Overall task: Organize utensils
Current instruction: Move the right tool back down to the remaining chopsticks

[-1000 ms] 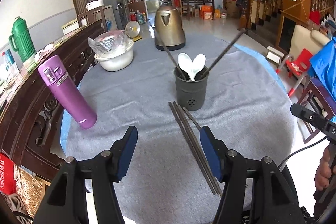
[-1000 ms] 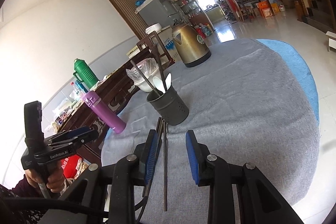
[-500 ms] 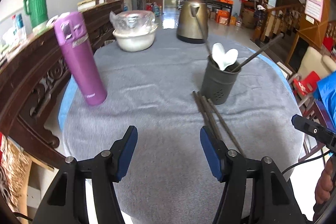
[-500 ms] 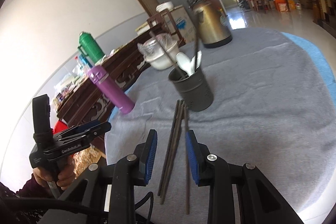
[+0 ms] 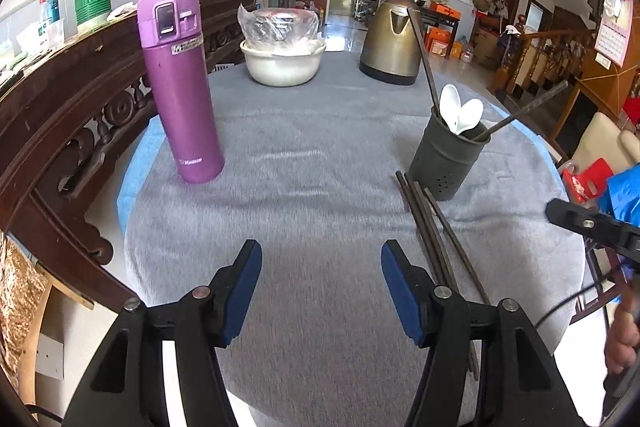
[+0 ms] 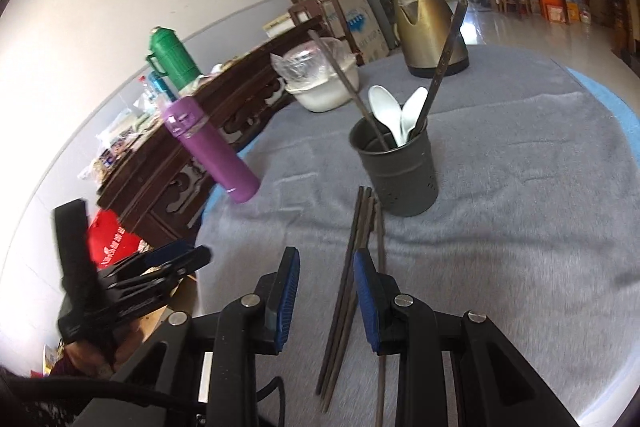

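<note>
Looking along the left wrist view first, then the right.

Left gripper [image 5: 321,291]: fingers [image 5: 402,293] spread wide apart, holding nothing, hovering over bare grey cloth on the worktop [image 5: 312,195].
Loose chopsticks [image 5: 430,227]: a bundle of dark sticks lying flat on the cloth — just outside the right-hand finger, running forward from beside it to the foot of the holder.
Utensil holder [image 5: 448,163]: dark perforated cup standing upright, ahead and to the right of the fingers; two white spoons [image 5: 460,113] and two dark chopsticks lean out of it.
Purple flask [image 5: 180,87]: upright, ahead and left of the fingers, well apart from them.
White bowl [image 5: 282,61]: covered in clear film, far ahead; brass kettle [image 5: 394,35] beside it to the right.
Right gripper as seen from here [image 5: 592,223]: at the right edge, beyond the worktop's rim.

Right gripper [image 6: 326,287]: fingers [image 6: 286,291] parted by a narrow gap, clamped on nothing.
Loose chopsticks [image 6: 352,267]: several pass through the gap between the fingers, close to the right-hand finger; whether they touch it cannot be told — one more stick lies partly hidden under that finger.
Utensil holder [image 6: 394,167]: straight ahead, just beyond the sticks' far tips, spoons [image 6: 396,115] inside.
Purple flask [image 6: 212,147]: ahead and left.
Left gripper [image 6: 132,279]: low at the left, off the worktop's edge.
</note>
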{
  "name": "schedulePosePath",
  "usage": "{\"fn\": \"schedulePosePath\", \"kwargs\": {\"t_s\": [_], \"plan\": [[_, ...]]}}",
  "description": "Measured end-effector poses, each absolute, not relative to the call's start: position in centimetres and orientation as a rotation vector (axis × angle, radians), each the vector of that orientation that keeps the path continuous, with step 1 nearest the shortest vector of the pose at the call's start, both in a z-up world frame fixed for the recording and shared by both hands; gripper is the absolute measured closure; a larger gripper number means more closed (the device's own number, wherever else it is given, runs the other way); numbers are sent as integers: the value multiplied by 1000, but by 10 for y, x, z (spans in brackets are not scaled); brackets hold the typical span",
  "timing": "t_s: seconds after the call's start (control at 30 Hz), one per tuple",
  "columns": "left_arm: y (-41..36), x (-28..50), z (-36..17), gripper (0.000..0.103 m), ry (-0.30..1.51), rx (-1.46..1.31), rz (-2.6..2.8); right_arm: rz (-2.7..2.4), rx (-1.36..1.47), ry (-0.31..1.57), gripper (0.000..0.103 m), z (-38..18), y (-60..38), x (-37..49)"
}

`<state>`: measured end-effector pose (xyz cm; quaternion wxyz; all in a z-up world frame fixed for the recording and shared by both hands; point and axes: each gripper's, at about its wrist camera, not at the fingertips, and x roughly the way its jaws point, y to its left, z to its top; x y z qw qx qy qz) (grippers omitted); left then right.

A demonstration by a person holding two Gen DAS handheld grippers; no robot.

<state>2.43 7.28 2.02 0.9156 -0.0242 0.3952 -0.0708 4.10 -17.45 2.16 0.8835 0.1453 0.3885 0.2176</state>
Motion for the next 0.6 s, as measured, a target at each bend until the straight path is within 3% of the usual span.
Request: {"fn": "schedulePosePath", "kwargs": {"t_s": [0.47,0.6], "plan": [[56,75,-1,38,942,-57,-210,409,220,1011,73,-42,-152,132],[53,83,-6,38,960,-51,-210,395,173,1034,77,-55,-142,143]]}}
